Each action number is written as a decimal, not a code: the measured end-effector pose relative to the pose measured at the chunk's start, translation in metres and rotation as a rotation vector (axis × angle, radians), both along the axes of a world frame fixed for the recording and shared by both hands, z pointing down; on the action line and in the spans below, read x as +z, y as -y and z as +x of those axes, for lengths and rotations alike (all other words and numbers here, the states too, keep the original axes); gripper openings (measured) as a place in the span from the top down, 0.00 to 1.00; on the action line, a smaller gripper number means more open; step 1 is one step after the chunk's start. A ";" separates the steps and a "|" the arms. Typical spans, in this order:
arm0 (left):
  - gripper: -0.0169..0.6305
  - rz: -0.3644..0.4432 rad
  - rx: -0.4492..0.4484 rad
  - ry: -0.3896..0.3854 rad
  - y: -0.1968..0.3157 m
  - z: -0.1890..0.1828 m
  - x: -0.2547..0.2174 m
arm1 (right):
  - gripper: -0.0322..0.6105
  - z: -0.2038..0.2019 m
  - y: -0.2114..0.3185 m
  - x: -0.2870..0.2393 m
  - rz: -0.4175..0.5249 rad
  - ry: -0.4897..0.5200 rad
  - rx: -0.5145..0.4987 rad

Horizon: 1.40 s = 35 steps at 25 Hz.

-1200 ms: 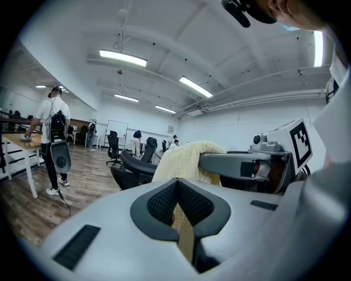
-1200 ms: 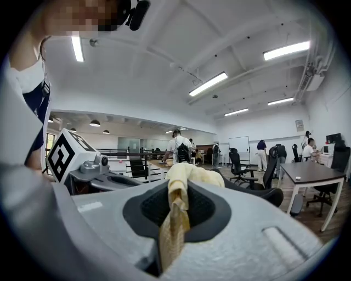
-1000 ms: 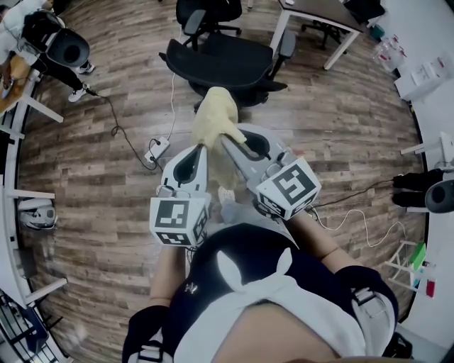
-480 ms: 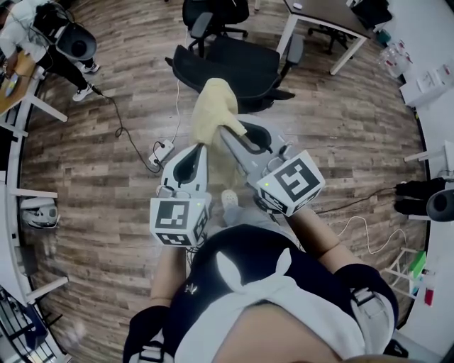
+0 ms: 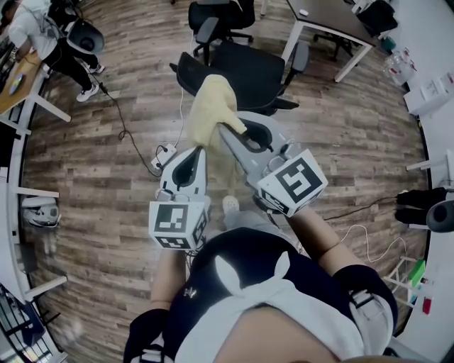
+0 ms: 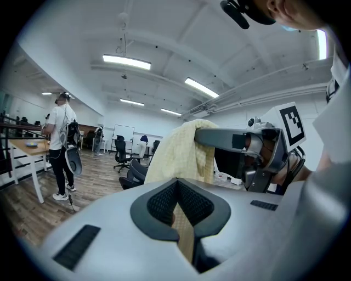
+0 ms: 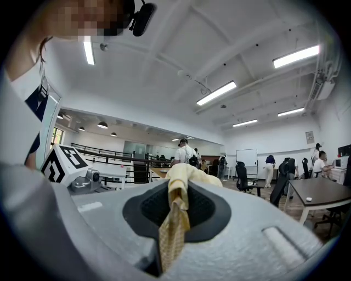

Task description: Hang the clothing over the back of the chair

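A pale yellow garment [image 5: 211,112] hangs in the air between both grippers, in front of a black office chair [image 5: 245,71]. My left gripper [image 5: 201,147] is shut on the cloth's lower left part; in the left gripper view a strip of the yellow garment [image 6: 186,230] runs between its closed jaws. My right gripper [image 5: 225,131] is shut on the cloth near its top; in the right gripper view a fold of the yellow garment [image 7: 175,217] is pinched between its jaws. The chair's seat and back lie just beyond the cloth in the head view.
A power strip [image 5: 164,151] with a cable lies on the wooden floor left of the chair. A white desk [image 5: 333,28] stands behind the chair at the right, a second black chair [image 5: 220,18] further back. A person [image 5: 42,35] stands at top left by a table.
Both grippers with the garment have drifted a little toward the chair and upward. The chair and the floor sit slightly lower in the head view now.
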<state>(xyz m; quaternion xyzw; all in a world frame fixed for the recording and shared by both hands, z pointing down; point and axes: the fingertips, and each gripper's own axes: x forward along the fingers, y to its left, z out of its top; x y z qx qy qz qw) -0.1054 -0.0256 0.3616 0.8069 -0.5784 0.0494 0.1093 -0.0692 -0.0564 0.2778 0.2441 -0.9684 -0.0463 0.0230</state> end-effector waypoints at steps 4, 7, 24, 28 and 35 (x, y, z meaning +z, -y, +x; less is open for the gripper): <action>0.97 -0.003 -0.007 0.004 0.009 -0.003 0.000 | 0.89 -0.001 0.011 -0.006 0.015 0.002 -0.005; 0.97 -0.002 -0.013 0.007 0.017 -0.002 0.000 | 0.89 0.001 0.020 -0.011 0.028 0.005 -0.007; 0.97 0.021 -0.066 0.007 0.056 0.000 -0.006 | 0.89 -0.001 0.065 -0.042 0.112 0.031 -0.064; 0.97 0.034 -0.083 0.013 0.067 -0.001 -0.009 | 0.88 -0.003 0.079 -0.049 0.140 0.041 -0.083; 0.97 0.053 -0.106 0.005 0.082 0.005 -0.010 | 0.88 0.001 0.098 -0.055 0.164 0.050 -0.102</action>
